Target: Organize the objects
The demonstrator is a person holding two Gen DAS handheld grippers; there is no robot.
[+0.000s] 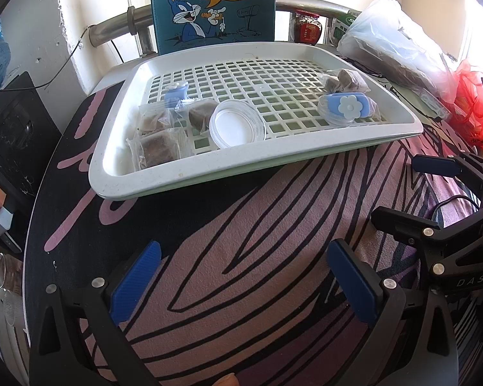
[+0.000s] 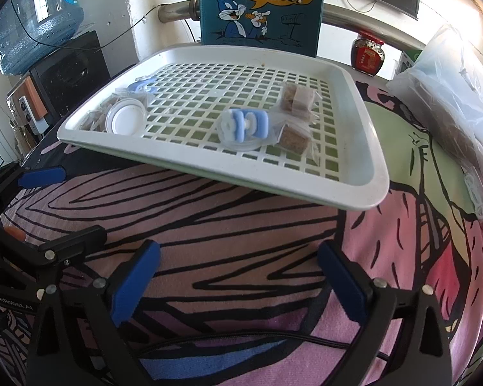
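Observation:
A white slotted tray (image 1: 177,173) (image 2: 354,189) lies on the patterned cloth. On its left lie several wrapped brown snack packets (image 1: 154,148) (image 2: 95,119), a clear round lid (image 1: 236,124) (image 2: 125,117) and a small blue-white piece (image 1: 176,91) (image 2: 143,83). On its right lie a clear container with a blue flower lid (image 1: 346,107) (image 2: 244,125) and more brown packets (image 1: 344,80) (image 2: 298,96). My left gripper (image 1: 244,276) is open and empty, in front of the tray. My right gripper (image 2: 238,276) is open and empty, beside it.
A blue Bugs Bunny box (image 1: 214,6) (image 2: 262,6) stands behind the tray. A red-lidded jar (image 1: 307,27) (image 2: 368,54) and plastic bags (image 1: 396,38) (image 2: 460,90) sit at the right. A water bottle (image 2: 37,16) and black appliance (image 2: 69,70) stand left.

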